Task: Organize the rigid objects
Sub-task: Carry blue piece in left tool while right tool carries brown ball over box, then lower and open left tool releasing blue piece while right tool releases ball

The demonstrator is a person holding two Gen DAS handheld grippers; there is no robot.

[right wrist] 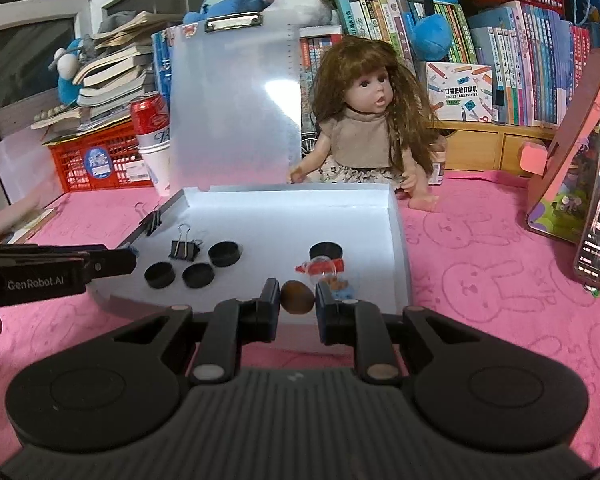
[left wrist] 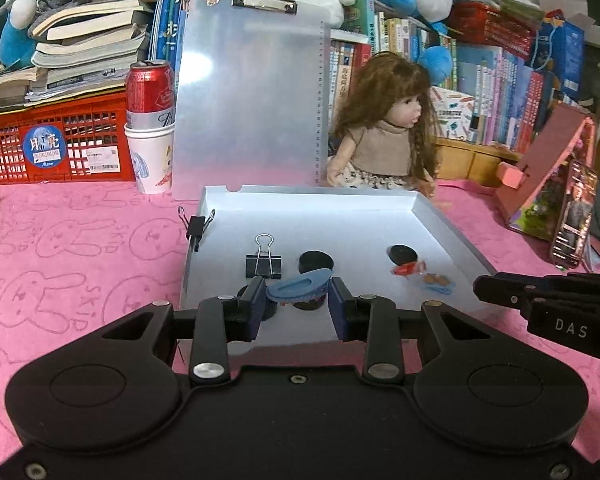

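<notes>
Over white tray: left gripper clamps blue clip.

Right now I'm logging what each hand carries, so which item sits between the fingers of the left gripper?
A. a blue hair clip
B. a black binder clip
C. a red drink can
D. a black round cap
A: in the left wrist view the left gripper has a blue hair clip spanning between its fingers, above the white tray.
</notes>
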